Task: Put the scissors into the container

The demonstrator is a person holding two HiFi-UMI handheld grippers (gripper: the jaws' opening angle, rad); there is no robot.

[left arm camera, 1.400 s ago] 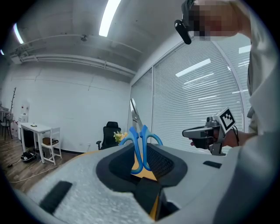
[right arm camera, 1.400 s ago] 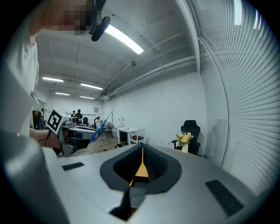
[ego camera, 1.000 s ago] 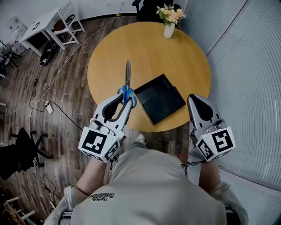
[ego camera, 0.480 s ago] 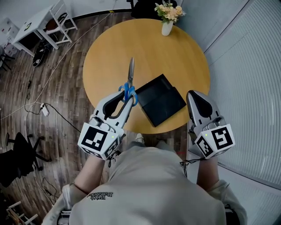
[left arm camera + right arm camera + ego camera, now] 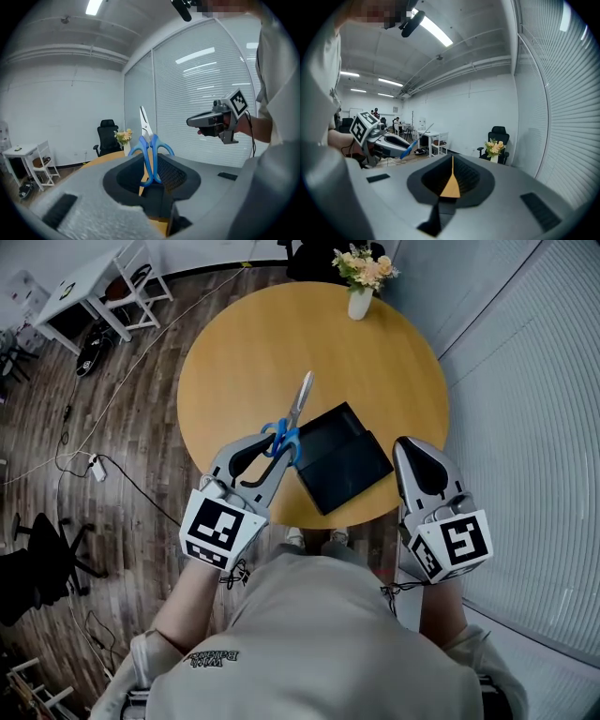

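Note:
My left gripper (image 5: 278, 448) is shut on the blue handles of the scissors (image 5: 292, 418), above the near left part of the round wooden table (image 5: 272, 343). The steel blades point up and to the right, over the table beside the container's left corner. In the left gripper view the scissors (image 5: 149, 140) stand upright between the jaws. The black flat container (image 5: 345, 463) lies on the table's near edge, between the two grippers. My right gripper (image 5: 406, 446) hangs just right of it, shut and holding nothing, and shows in the left gripper view too (image 5: 206, 123).
A white vase of flowers (image 5: 360, 282) stands at the table's far edge. A glass wall with blinds (image 5: 525, 409) runs along the right. On the wooden floor to the left are cables (image 5: 103, 465), a white desk with a chair (image 5: 112, 287) and a black office chair (image 5: 47, 559).
The left gripper has turned, and the scissors' blades have swung from pointing straight away to pointing right, toward the container. The right gripper has barely moved.

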